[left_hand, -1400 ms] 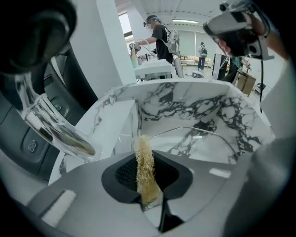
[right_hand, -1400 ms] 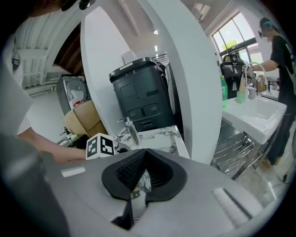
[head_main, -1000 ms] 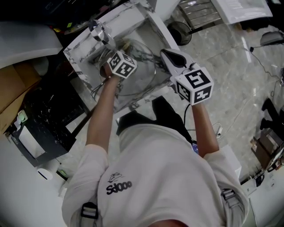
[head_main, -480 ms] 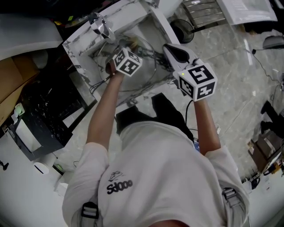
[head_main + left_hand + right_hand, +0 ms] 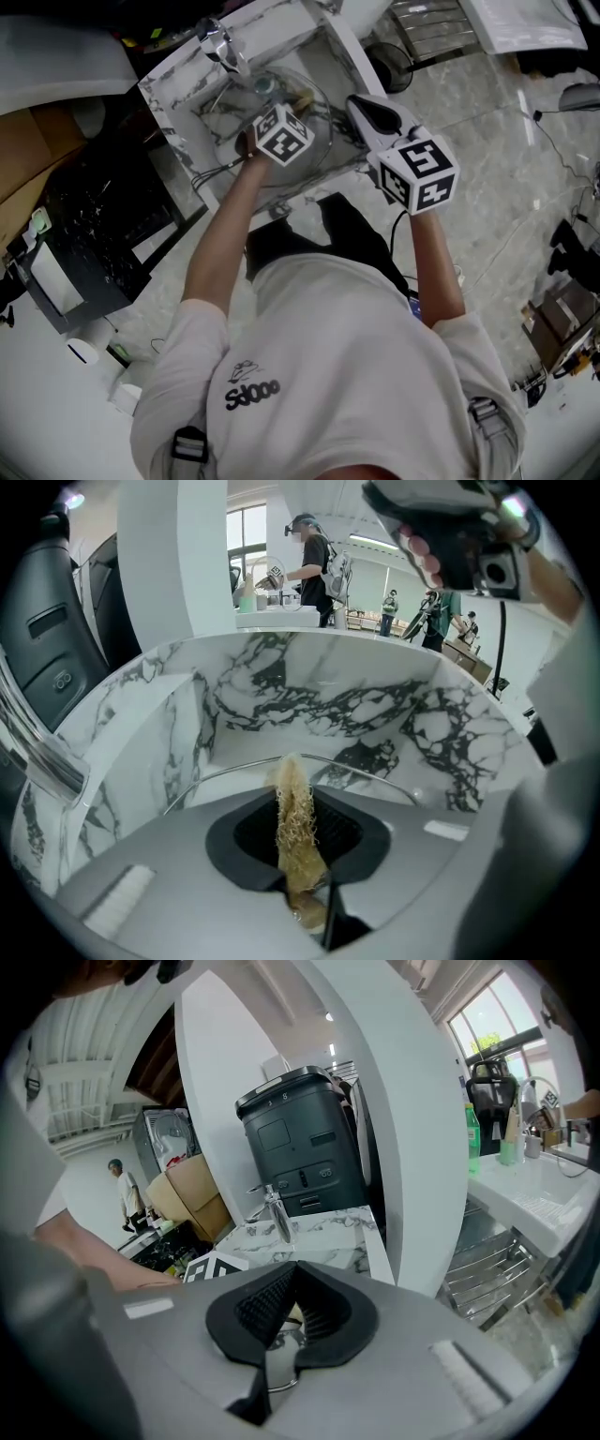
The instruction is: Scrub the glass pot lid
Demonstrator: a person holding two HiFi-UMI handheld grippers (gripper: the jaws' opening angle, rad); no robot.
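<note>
The glass pot lid (image 5: 317, 142) lies tilted in the marble sink (image 5: 178, 94); its metal rim (image 5: 370, 775) arcs just beyond my left jaws. My left gripper (image 5: 274, 118) reaches down over the lid and is shut on a tan loofah scrubber (image 5: 295, 832), which sticks out past the fingertips toward the glass. My left gripper (image 5: 294, 803) points at the sink's far wall. At the lid's right edge my right gripper (image 5: 364, 111) is shut, with a shiny metal part of the lid (image 5: 274, 1340) between the pads. My right gripper (image 5: 292, 1283) faces the faucet (image 5: 277, 1211).
The chrome faucet (image 5: 218, 42) stands at the sink's far left corner. A dark grey bin (image 5: 302, 1146) and a white pillar (image 5: 412, 1110) stand beyond the sink. A black appliance (image 5: 94, 244) is on the left, a wire rack (image 5: 422, 23) on the right. People (image 5: 314, 555) stand far off.
My left gripper has slid to the right across the lid with the loofah. The right gripper has stayed at the lid's edge.
</note>
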